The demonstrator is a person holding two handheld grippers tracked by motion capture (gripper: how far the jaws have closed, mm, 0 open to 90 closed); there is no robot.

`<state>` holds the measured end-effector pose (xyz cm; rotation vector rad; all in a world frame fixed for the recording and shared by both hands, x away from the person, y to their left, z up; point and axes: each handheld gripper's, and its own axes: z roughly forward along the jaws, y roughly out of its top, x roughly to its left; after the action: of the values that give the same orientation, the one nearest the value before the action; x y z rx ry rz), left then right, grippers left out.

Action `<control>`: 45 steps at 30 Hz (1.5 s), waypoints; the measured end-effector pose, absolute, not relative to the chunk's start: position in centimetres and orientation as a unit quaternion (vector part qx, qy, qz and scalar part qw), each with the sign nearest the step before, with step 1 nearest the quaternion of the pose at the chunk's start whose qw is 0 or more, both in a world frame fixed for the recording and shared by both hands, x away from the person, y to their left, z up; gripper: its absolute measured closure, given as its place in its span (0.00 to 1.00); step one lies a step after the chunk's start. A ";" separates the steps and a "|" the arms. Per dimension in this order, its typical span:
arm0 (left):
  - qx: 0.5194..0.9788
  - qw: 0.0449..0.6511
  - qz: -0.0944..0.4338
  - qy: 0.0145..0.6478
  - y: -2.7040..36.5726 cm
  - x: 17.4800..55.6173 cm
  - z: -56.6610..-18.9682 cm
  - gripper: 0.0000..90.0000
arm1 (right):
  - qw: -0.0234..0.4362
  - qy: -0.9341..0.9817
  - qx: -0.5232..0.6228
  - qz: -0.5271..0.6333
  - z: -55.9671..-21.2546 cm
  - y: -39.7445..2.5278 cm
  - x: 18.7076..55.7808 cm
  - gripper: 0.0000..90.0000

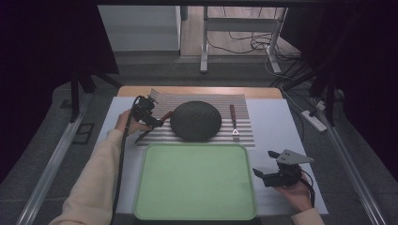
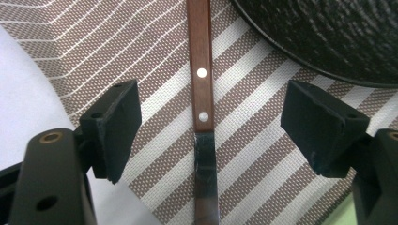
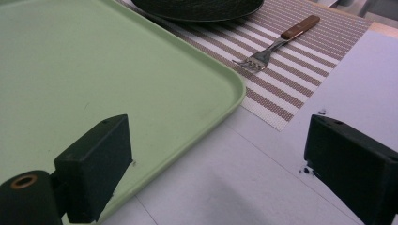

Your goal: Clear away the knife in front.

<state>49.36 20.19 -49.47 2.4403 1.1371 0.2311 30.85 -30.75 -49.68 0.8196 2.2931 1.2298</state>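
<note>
A dark round plate (image 1: 195, 120) sits mid-way on a brown-and-white striped placemat (image 1: 245, 106). Left of it lies a knife (image 1: 165, 116) with a wooden handle (image 2: 201, 61) and metal blade (image 2: 205, 176). My left gripper (image 1: 158, 123) hovers open right over the knife, one jaw on each side and neither touching it (image 2: 211, 124). To the right of the plate rests a wooden-handled fork (image 1: 233, 123), tines toward me (image 3: 281, 40). In front of the mat is a bare light green tray (image 1: 195, 183). My right gripper (image 1: 263, 162) is open above the table by the tray's right edge (image 3: 225, 154).
A white cover (image 1: 281, 126) lies over the table, with a wooden edge at the back. Beyond the table stand desk legs (image 1: 204, 42) and loose cables on the floor. A power strip (image 1: 313, 120) lies on the floor to the right.
</note>
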 end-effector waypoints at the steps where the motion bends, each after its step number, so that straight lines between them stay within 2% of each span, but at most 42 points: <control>1: 0.882 0.216 0.082 0.410 20.1 49.4 -49.6 0.25 | 0.204 0.822 0.293 0.443 -49.7 -30.7 30.9 0.09; 7: 0.886 0.198 0.081 0.412 19.8 50.0 -50.5 0.26 | 0.203 0.823 0.294 0.441 -49.7 -30.7 30.9 0.09; 11: 0.884 0.190 0.081 0.419 19.9 50.2 -50.8 0.30 | 0.202 0.824 0.294 0.440 -49.8 -30.7 30.9 0.09; 17: 0.886 0.183 0.074 0.420 20.2 50.3 -51.2 0.40 | 0.201 0.824 0.294 0.440 -49.8 -30.7 30.9 0.09; 18: 0.887 0.181 0.072 0.419 20.2 50.3 -51.2 0.45 | 0.201 0.824 0.295 0.440 -49.8 -30.7 30.9 0.09; 24: 0.891 0.172 0.068 0.414 20.1 50.4 -51.4 0.51 | 0.201 0.825 0.295 0.439 -49.8 -30.7 30.9 0.09; 33: 0.896 0.170 0.052 0.407 19.9 50.6 -51.2 0.72 | 0.201 0.826 0.295 0.436 -49.8 -30.7 30.9 0.09; 45: 0.897 0.158 0.048 0.410 19.7 50.9 -51.0 0.85 | 0.198 0.828 0.296 0.433 -49.9 -30.6 31.0 0.09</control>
<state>50.86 19.68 -51.04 2.5649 1.1722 0.1375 30.99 -30.65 -49.89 0.8286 2.3168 1.2116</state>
